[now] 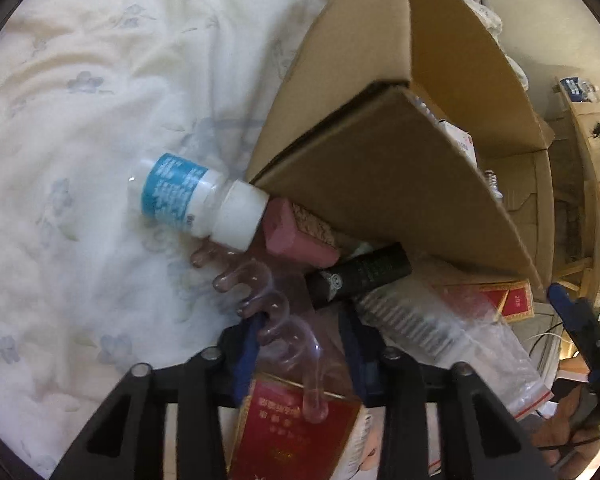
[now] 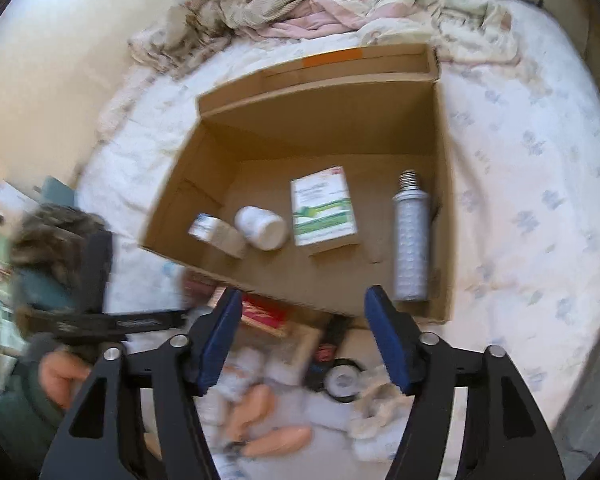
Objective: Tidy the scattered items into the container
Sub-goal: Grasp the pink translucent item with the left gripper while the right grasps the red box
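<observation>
Here, left tongs [image 1: 300,344] clenched on clear wavy plastic piece [image 1: 272,300], just outside cardboard box [image 1: 380,184] on bed [image 1: 80,100]. Right tongs [image 2: 304,340] held released, empty, near box front wall.

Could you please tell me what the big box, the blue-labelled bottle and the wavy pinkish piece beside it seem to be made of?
Box: corrugated cardboard, matte brown; fluting shows along its cut edge.
Bottle: probably clear glossy plastic, with a highlight on its base, a printed label and an opaque white cap.
Wavy piece: likely translucent pink-tinted plastic, smooth and shiny; the red pack shows through it.
</observation>
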Demonstrator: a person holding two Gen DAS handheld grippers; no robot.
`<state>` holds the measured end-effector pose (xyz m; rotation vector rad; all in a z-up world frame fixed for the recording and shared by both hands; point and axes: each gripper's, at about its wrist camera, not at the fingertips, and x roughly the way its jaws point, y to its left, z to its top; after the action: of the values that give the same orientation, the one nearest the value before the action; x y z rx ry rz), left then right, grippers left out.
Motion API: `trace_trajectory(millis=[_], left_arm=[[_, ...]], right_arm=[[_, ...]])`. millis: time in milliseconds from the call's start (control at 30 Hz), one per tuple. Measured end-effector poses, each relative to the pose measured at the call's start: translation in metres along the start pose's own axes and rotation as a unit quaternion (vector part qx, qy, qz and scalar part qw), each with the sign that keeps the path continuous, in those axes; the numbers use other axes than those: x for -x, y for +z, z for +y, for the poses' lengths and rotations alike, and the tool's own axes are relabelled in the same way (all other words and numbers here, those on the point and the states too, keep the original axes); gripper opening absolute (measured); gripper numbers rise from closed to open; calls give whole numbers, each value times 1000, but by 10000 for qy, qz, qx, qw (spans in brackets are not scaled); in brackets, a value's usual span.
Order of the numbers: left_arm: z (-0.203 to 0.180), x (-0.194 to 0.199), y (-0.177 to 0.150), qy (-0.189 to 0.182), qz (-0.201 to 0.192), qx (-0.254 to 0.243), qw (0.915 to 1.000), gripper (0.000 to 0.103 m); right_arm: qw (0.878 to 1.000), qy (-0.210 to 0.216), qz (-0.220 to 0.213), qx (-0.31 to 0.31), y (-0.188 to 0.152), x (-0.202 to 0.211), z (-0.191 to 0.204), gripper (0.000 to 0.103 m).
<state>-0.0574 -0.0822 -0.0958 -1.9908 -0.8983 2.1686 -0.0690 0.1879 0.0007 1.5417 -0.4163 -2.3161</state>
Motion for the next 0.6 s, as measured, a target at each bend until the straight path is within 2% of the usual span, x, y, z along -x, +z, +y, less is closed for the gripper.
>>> trace_trajectory(millis=[67, 133, 233, 367, 433, 600], left_arm=[[2, 4, -2, -23, -24, 14, 10000, 26], [7, 13, -5, -81, -116, 55, 9999, 20], [14, 25, -8, -163, -239, 81, 9995, 17], [18, 39, -14, -220, -373, -11, 9991, 17], [17, 46, -18, -212, -436, -123, 9987, 17], [10, 65, -30, -239, -642, -427, 9967, 17]], right_arm=[[9983, 454, 58, -356, 0, 3, -6, 69], [9962, 700, 198, -485, -3, 2, -6, 69], [9911, 1039, 635, -537, -10, -9, 0, 69], [9871, 1022, 965, -765, -16, -39, 2, 69], [9849, 1067, 994, -931, -16, -49, 1, 69], [9853, 868, 985, -1095, -10, -71, 2, 70]])
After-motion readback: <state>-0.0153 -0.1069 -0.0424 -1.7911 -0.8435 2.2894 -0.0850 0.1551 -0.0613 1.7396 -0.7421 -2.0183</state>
